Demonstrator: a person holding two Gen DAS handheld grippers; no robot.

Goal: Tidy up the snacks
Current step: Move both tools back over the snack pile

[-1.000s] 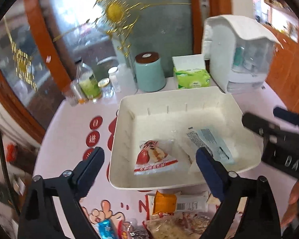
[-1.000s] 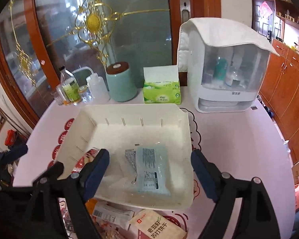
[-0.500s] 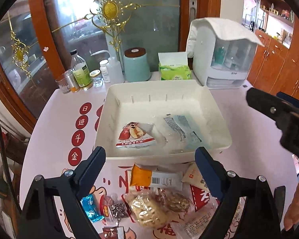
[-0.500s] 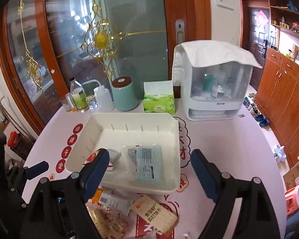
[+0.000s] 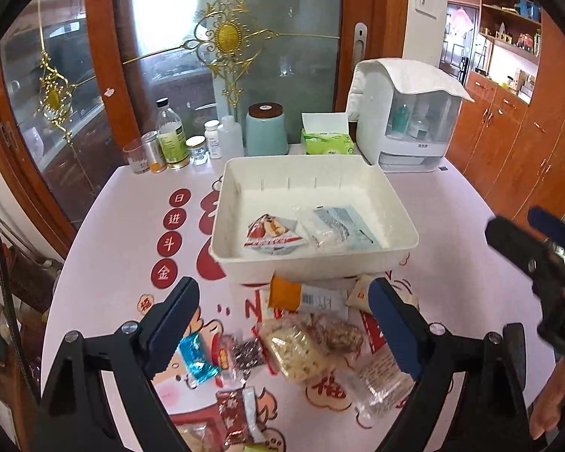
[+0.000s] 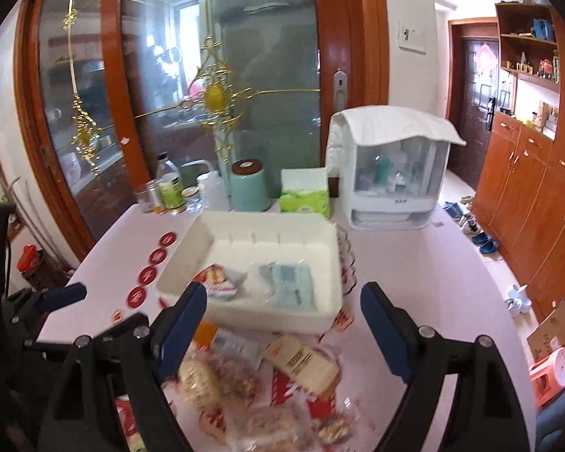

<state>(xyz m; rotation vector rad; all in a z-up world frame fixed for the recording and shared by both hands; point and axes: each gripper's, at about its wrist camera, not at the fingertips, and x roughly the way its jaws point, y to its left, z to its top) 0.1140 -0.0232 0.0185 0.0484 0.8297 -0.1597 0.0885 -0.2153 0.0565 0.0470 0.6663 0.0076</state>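
A white bin (image 5: 358,263) (image 6: 267,312) sits mid-table holding a red-and-white snack packet (image 5: 273,235) (image 6: 218,280) and a pale blue packet (image 5: 342,222) (image 6: 292,286). Several loose snacks lie in front of it: an orange-ended bar (image 5: 301,299), a bag of pale puffs (image 5: 297,346) (image 6: 199,376), a blue candy (image 5: 197,356), a beige packet (image 6: 305,361). My left gripper (image 5: 282,324) is open and empty above the pile. My right gripper (image 6: 282,327) is open and empty, raised over the pile; it also shows at the right of the left wrist view (image 5: 538,248).
At the table's far edge stand bottles and jars (image 5: 169,143), a teal canister (image 5: 266,128), a green tissue box (image 5: 327,139) and a white covered dispenser (image 5: 406,128). Glass doors lie behind. Wooden cabinets (image 6: 527,196) and floor lie to the right.
Both grippers have pulled back and up from the bin, staying open and empty. The loose snack pile in front of the bin has come into view.
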